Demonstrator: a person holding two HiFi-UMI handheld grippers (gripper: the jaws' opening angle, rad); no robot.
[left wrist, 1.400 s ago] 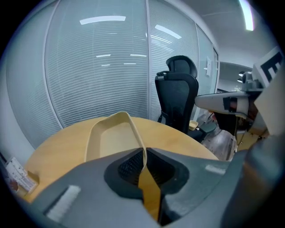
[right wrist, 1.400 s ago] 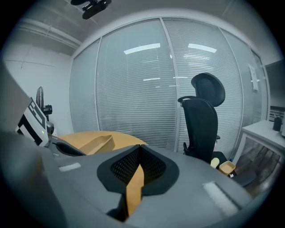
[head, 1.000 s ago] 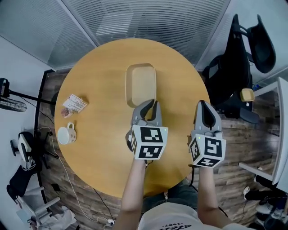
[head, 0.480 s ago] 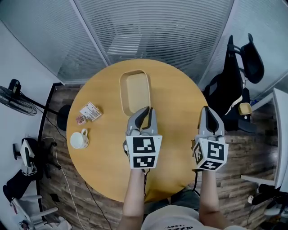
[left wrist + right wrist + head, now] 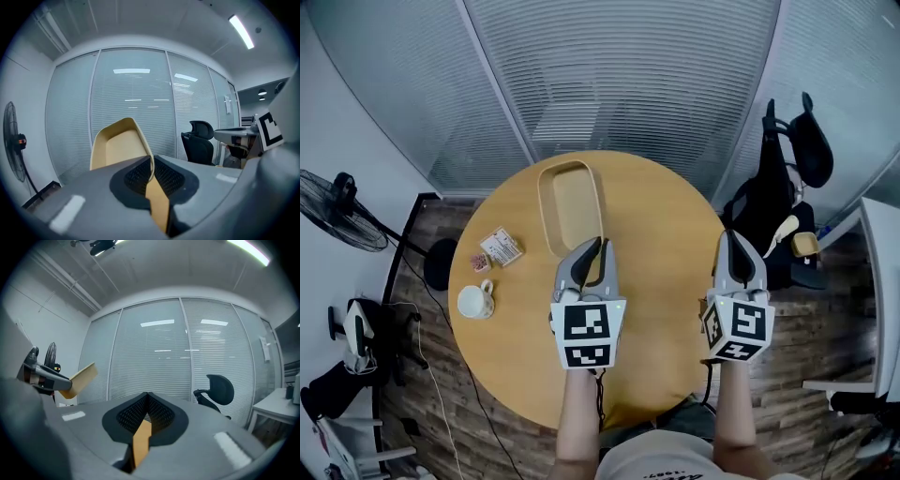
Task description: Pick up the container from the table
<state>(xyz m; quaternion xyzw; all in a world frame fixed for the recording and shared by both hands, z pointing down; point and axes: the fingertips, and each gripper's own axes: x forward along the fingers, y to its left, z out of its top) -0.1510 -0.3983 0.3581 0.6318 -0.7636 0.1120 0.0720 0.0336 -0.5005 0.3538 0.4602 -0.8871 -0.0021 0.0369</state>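
left claw (image 5: 595, 247) clamps container (image 5: 571, 202) by near rim

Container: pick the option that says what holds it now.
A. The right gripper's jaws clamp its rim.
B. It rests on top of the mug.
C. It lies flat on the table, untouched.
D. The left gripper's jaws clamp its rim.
D: in the left gripper view, the left gripper has its jaws shut on the near rim of the container. The right gripper is shut on nothing, off to the side.
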